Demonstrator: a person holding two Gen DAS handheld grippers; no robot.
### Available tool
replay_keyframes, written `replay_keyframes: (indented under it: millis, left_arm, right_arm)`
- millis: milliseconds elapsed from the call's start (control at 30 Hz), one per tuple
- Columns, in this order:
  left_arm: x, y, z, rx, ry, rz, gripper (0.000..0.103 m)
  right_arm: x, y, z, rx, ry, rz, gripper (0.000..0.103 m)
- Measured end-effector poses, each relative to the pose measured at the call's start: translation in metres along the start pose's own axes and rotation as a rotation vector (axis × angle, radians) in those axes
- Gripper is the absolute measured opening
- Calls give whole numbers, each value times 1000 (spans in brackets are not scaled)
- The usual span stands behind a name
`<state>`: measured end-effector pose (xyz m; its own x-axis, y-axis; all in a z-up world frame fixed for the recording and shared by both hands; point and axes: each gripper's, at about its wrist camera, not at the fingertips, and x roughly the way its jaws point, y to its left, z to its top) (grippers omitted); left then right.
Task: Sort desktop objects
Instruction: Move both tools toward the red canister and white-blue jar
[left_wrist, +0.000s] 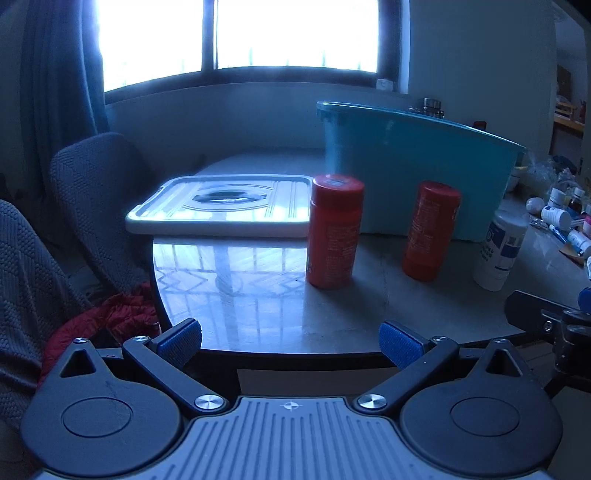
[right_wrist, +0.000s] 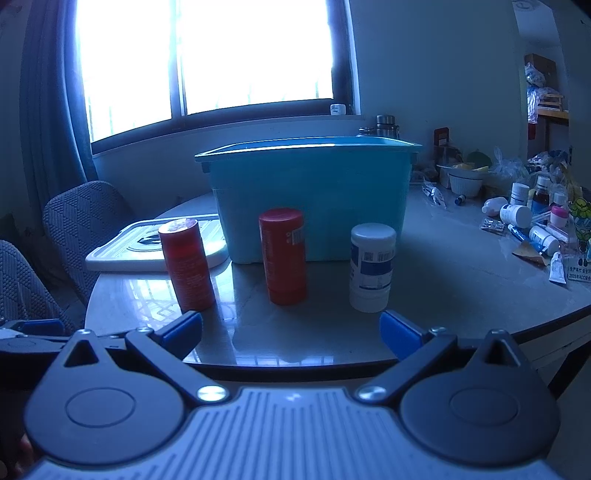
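Two red bottles stand upright on the table in front of a teal bin (left_wrist: 417, 173) (right_wrist: 310, 199). The left red bottle (left_wrist: 334, 230) (right_wrist: 186, 264) and the right red bottle (left_wrist: 430, 230) (right_wrist: 284, 254) stand apart. A white bottle with a blue label (left_wrist: 498, 251) (right_wrist: 371, 267) stands to their right. My left gripper (left_wrist: 290, 345) is open and empty at the table's near edge, short of the left red bottle. My right gripper (right_wrist: 291, 332) is open and empty, short of the right red bottle and the white bottle.
The bin's white lid (left_wrist: 221, 208) (right_wrist: 147, 245) lies flat to the left of the bin. Several small bottles, tubes and packets (right_wrist: 532, 225) crowd the right of the table. Grey chairs (left_wrist: 96, 192) stand at the left. Part of my right gripper's body (left_wrist: 546, 325) shows in the left wrist view.
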<state>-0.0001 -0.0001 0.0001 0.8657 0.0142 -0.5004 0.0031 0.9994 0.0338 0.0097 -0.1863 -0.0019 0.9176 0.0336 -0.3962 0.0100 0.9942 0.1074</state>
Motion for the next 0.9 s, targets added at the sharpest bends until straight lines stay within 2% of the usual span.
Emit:
replay_keyframes:
  millis: [233,333,500,900]
  left_arm:
    - [-11,-22,-1,47,-44,-11,102]
    - [-8,-15,5,-4,-4,-19,102]
    - [-11,-24,3,-27,-21,-15,102]
    - [-3,-45,-2,-14,-30,-26,102]
  right_arm:
    - [-5,-20,3,7,9,5,103]
    - [-7,-28,4,7,0,1,103]
    - [-8,-40,4,1,-20,0,103]
    - [2,-66,-9,-12,-28,-14,103]
